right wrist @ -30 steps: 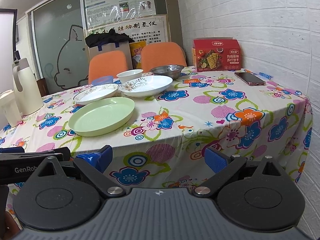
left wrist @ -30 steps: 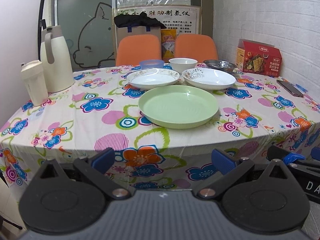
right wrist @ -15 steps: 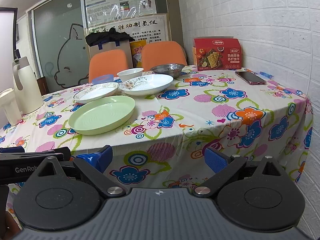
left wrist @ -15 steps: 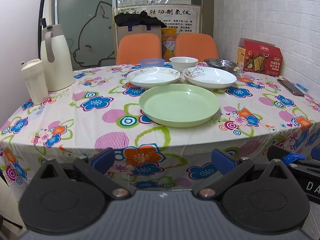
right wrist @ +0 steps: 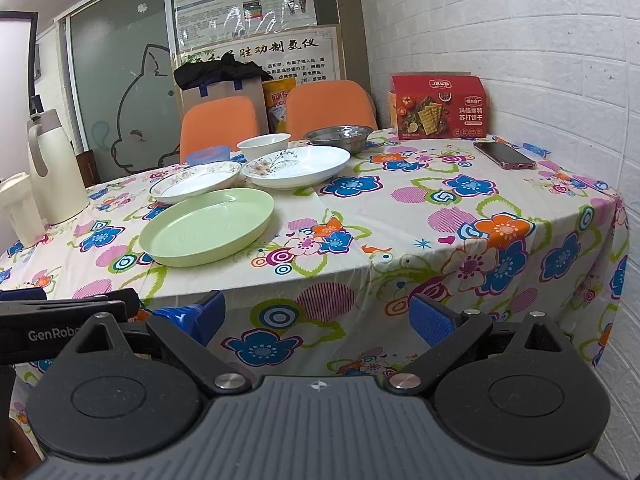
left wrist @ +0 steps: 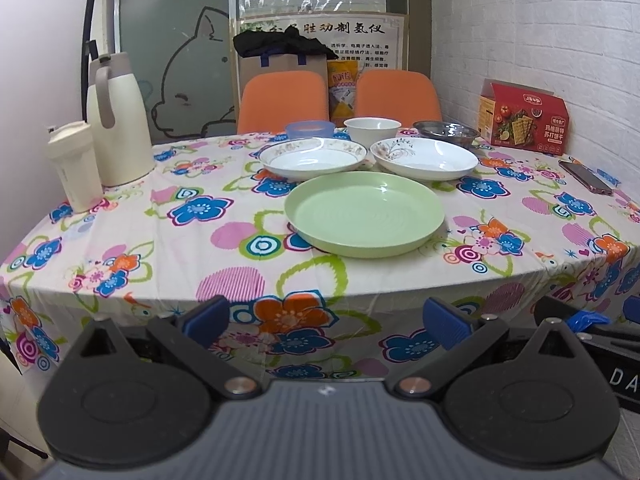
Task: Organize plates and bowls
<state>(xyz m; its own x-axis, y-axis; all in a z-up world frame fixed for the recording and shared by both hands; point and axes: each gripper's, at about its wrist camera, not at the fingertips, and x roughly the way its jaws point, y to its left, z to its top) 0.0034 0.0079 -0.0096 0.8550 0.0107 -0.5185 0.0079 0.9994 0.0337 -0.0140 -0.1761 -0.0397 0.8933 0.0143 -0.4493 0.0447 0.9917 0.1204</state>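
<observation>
Evidently nothing stacked yet | green plate (left wrist: 364, 214) nearest on surface (left wrist: 160, 240), two white plates (left wrist: 313, 157) (left wrist: 424, 158) behind, three bowls (left wrist: 372, 129) at rear, all apart | left claw (left wrist: 326, 318), right claw (right wrist: 316, 316) spread, empty, short of surface edge | all sorting remains

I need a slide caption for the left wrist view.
Open left gripper faces a green plate on the floral table.

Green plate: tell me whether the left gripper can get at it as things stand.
Probably yes. The green plate lies nearest the table edge, straight ahead of the open left gripper, with only bare tablecloth between.
</observation>
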